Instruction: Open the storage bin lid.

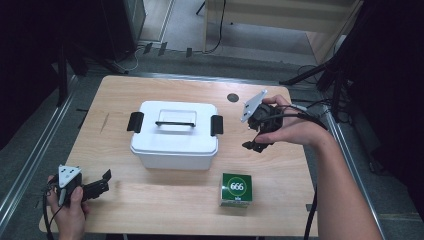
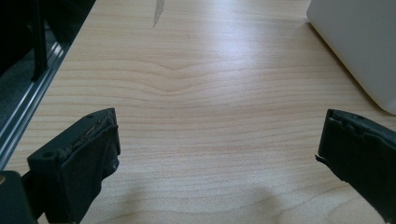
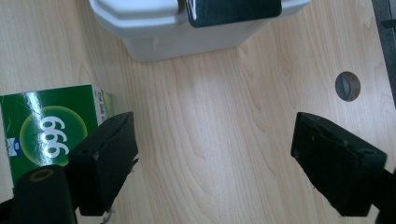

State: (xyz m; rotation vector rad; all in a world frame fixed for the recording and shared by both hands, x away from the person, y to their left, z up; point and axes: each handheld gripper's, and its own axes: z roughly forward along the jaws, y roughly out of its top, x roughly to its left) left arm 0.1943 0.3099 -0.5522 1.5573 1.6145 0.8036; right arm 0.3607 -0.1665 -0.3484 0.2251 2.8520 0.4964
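white lidded box [image 1: 174, 142] with black side latches, black handle, lid shut.

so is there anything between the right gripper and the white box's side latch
No. In the right gripper view, bare wooden table runs from the open right gripper up to the white box and its black latch.
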